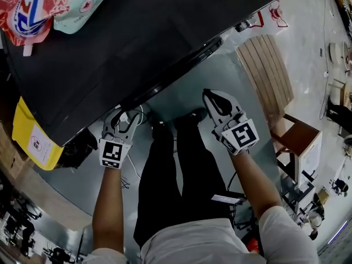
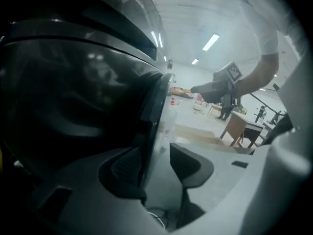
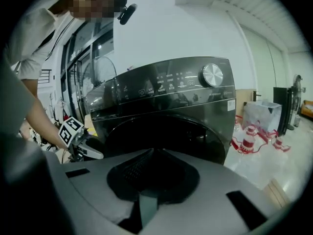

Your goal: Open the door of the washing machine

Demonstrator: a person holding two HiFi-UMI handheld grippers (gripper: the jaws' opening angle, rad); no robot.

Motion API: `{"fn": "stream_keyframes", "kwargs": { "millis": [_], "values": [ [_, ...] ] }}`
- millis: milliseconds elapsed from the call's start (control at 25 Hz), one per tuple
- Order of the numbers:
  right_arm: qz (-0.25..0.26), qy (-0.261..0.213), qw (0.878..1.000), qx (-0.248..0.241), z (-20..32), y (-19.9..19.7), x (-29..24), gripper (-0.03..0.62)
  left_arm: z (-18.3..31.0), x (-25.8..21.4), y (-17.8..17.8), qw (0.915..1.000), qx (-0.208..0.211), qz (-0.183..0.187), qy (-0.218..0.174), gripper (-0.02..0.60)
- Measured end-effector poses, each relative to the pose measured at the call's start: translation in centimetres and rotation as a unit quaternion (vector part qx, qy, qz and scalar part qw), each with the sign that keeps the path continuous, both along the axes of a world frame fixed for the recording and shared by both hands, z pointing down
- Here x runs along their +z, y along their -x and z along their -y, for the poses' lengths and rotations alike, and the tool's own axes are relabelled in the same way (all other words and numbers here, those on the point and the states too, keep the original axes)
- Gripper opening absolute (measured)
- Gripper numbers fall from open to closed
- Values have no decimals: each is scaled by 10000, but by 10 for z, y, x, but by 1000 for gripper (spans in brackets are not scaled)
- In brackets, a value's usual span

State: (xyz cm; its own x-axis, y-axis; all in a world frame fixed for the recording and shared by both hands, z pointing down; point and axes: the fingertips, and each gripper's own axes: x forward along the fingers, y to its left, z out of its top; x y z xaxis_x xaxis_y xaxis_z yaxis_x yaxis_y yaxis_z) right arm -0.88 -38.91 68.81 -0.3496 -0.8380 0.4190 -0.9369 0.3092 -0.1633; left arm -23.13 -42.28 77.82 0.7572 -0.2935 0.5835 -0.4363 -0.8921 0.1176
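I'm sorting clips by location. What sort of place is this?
Likely a big workshop or test hall, not a home: the washing machine stands on open pale floor under long ceiling lights, with a wooden table beyond.

2 o'clock: pale slatted wooden panel (image 1: 264, 73) | 3 o'clock: brown wooden table (image 1: 300, 138) | 9 o'clock: yellow labelled package (image 1: 23, 126)

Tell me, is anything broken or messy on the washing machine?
Nothing looks broken or spilled. The washing machine and its round door look whole, with no dents or cracks showing. The only untidy bit is a red and white packet and a pale green bag lying on its top.
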Motion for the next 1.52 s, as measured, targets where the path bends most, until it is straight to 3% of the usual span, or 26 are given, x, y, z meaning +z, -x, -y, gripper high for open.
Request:
{"fn": "stream_keyframes", "kwargs": {
  "millis": [240,320,720,1000,1240,1520],
  "values": [
    [-45,152,9998,142,-12,-9,12,40,7,13,-6,9996,170,220,-78,157],
    [-33,187,9996,218,-16,-14,13,40,9,13,-6,9998,87,171,-59,115],
    [27,130,9985,534,-29,-27,18,40,9,12,-3,10000,78,59,-20,98],
    [-36,204,9975,671,-56,-42,15,40,4,11,-5,9996,-33,39,288,98],
    [-49,175,9962,855,-90,-61,6,40,-44,12,-15,9982,-18,53,594,94],
    [-6,-40,9933,1151,-145,-106,-4,40,-149,13,-70,9952,-355,69,911,100]
  ]
}}
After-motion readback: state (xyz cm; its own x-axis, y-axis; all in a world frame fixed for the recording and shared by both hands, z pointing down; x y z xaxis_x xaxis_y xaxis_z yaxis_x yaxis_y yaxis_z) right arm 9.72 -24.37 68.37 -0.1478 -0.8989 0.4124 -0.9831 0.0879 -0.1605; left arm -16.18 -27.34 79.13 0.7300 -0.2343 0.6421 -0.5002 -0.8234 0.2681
